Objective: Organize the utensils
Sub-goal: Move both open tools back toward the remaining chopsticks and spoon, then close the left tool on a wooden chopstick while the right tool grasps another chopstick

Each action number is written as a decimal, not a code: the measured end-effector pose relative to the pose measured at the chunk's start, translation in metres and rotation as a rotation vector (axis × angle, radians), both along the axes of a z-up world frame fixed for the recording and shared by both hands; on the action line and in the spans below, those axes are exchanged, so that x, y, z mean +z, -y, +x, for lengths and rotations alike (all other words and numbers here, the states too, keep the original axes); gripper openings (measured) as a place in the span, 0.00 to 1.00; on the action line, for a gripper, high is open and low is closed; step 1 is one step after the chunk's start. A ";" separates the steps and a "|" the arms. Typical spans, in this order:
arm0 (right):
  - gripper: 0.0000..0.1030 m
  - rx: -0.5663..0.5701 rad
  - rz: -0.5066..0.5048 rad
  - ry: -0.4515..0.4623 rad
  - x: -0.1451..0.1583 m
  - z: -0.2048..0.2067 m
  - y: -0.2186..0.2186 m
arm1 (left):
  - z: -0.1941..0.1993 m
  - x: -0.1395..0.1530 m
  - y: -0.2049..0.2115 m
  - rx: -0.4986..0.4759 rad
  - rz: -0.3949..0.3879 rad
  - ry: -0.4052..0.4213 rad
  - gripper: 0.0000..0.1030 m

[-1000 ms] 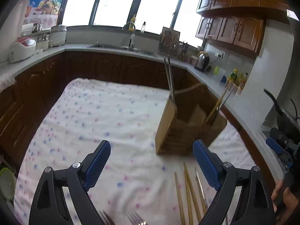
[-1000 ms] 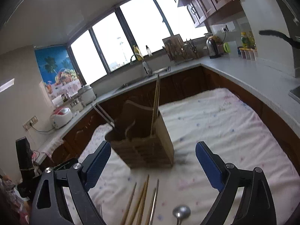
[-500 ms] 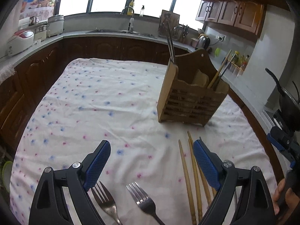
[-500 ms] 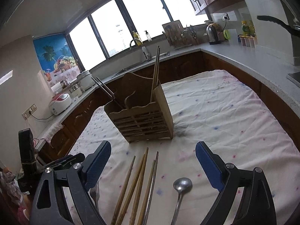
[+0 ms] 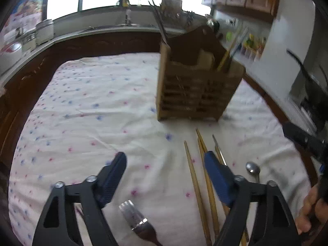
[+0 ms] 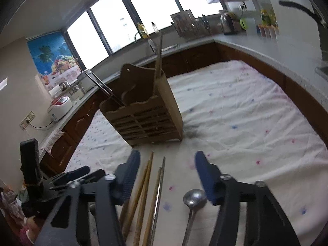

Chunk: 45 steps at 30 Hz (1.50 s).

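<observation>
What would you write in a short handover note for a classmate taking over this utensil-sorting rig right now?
Left gripper: open, fingers just closing, nothing gripped, above the fork.
Right gripper: open, also just closing, empty, over the metal chopsticks and spoon.
Wooden chopsticks lie loose on the tablecloth.
Done: wooden holder already has some chopsticks in it.
Left: everything lying on the cloth.

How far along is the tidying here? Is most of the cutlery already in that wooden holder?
Barely started. A few chopsticks already stand in the wooden holder. Still loose on the tablecloth: wooden chopsticks, a metal pair, a spoon and a fork. Nothing is held yet: the left gripper hovers above the fork and the right gripper over the metal chopsticks and spoon, both with jaws that have just been closing on nothing.
</observation>
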State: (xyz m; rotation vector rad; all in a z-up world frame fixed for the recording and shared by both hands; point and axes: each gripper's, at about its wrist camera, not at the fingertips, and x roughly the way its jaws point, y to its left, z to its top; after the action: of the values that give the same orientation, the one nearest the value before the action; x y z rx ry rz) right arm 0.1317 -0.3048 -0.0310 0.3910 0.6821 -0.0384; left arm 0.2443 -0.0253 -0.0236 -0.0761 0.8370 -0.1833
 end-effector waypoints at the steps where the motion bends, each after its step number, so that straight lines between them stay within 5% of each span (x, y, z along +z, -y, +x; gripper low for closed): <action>1: 0.49 -0.001 0.003 -0.006 -0.002 0.001 0.001 | 0.006 -0.005 0.006 -0.015 0.015 -0.018 0.64; 10: 0.37 0.039 0.018 -0.056 -0.022 0.021 -0.004 | 0.040 -0.044 0.041 -0.100 0.102 -0.143 0.38; 17: 0.27 0.146 0.014 -0.123 -0.040 0.047 -0.027 | 0.033 -0.050 0.037 -0.147 0.177 -0.132 0.35; 26: 0.12 0.271 -0.088 -0.260 -0.072 0.073 -0.063 | 0.023 -0.044 0.000 -0.142 0.109 -0.166 0.35; 40: 0.09 0.317 -0.180 -0.308 -0.077 0.108 -0.076 | 0.040 -0.049 0.007 -0.113 0.140 -0.165 0.36; 43: 0.09 0.316 -0.158 -0.292 -0.076 0.106 -0.071 | 0.039 -0.050 0.012 -0.115 0.165 -0.152 0.34; 45: 0.08 0.308 -0.138 -0.290 -0.076 0.105 -0.068 | 0.039 -0.051 0.011 -0.108 0.159 -0.145 0.24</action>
State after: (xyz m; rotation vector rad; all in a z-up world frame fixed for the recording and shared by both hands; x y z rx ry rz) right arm 0.2363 -0.2371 -0.1068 0.1447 1.0140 0.1526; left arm 0.2830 -0.0363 -0.0743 0.1061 0.9987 -0.2144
